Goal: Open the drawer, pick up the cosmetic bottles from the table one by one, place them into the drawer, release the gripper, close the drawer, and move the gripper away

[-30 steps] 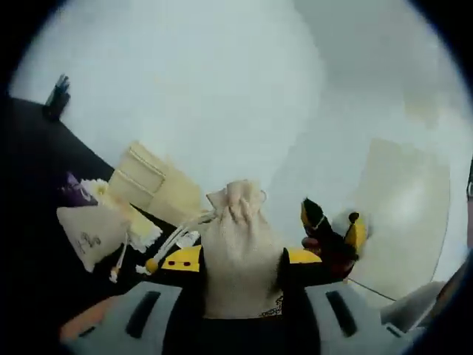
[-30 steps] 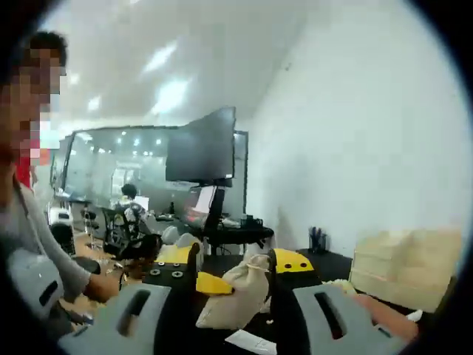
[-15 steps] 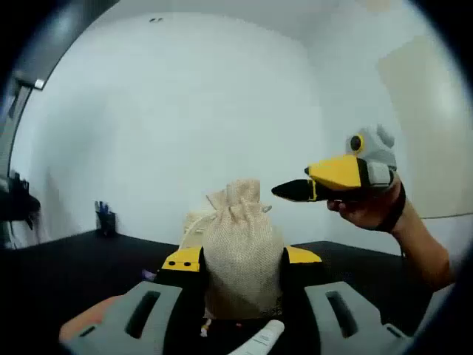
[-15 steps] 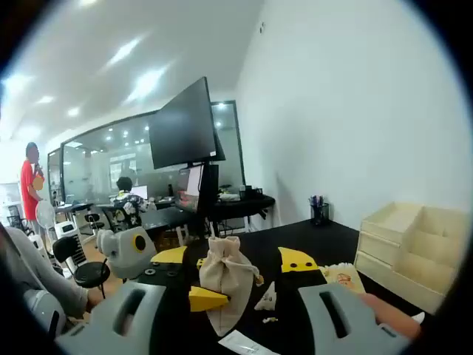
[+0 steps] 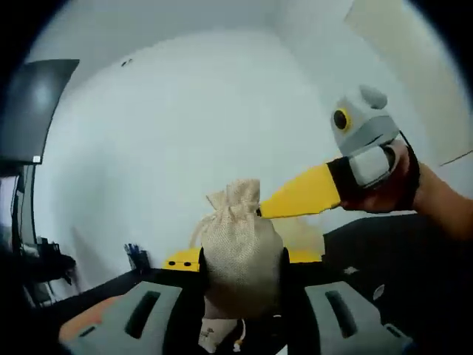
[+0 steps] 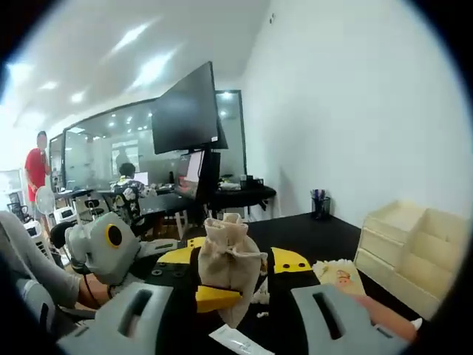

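left gripper (image 5: 242, 260) clamps burlap pouch (image 5: 240, 248); right gripper (image 6: 233, 262) jaws apart

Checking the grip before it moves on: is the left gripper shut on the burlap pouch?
Shut on it: the left gripper has the burlap pouch pinched between both fingers.

We find nothing readable; the card (image 6: 338, 276) on the black table (image 6: 310, 229) perhaps bears print, too blurred.
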`<state>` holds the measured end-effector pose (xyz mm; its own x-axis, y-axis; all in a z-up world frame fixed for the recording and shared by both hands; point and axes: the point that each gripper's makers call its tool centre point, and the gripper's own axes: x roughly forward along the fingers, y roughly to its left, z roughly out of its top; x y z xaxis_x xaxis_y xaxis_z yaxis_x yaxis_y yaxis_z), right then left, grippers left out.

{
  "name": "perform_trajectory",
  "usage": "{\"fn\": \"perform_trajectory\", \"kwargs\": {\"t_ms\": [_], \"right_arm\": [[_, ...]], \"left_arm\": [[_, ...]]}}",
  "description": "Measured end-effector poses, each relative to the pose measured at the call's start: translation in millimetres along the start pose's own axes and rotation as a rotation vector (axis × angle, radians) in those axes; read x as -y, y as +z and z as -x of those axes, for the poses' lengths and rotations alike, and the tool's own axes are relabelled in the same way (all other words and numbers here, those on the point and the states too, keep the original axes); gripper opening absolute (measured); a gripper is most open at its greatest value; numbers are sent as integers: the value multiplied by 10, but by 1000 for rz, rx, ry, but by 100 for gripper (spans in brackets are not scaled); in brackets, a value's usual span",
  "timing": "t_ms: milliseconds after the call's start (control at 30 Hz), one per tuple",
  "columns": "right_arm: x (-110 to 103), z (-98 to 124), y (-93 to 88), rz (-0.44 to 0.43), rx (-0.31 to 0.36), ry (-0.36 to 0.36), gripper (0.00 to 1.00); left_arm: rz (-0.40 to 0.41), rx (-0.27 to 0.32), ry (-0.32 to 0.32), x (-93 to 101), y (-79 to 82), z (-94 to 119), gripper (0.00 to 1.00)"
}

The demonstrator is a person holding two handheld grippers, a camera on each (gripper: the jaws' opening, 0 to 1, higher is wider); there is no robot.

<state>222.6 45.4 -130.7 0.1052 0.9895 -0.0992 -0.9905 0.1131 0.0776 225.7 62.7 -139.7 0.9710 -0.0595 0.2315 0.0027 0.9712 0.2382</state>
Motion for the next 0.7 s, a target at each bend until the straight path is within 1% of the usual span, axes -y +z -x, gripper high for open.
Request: {"fn": "perform_trajectory", "kwargs": {"t_ms": [67,167,233,300,333,367,400,433,467,600,633,667,700], "right_arm": [[-12,1,-25,11,-21,8,34],[35,8,-43,37,-44,-16,34],[66,15,-43,38,-52,-21,34],[82,35,6,45,-31,-21,33],[109,48,115,47,24,-35,32],[129,68,161,41,46,-41,29],[129,86,172,37,43,-34,27],[128,88,192,31,53,-26,27],[46,91,141,29,52,-23,27],[30,33,59,47,24,-34,27],[35,28,69,54,35,-42,27],[40,25,85,55,42,-50,25],[52,27,98,61,47,-60,19]], "left_arm": [[-11,0,-2,64,6,-15,35],[-27,3,-1,104,13,-24,35],[-64,7,9,113,26,-21,35],[-78,2,9,136,16,-18,35],[-79,-1,7,143,7,-16,35],[-75,-6,4,139,4,-16,35],[-70,-12,3,138,-10,-15,35],[-67,-15,3,140,-25,-12,35],[-65,-18,4,143,-37,-11,35],[-67,-27,10,186,-55,-23,35],[-75,-31,12,200,-57,-31,35],[-81,-34,11,219,-60,-40,35],[-84,-37,12,233,-65,-47,35]]}}
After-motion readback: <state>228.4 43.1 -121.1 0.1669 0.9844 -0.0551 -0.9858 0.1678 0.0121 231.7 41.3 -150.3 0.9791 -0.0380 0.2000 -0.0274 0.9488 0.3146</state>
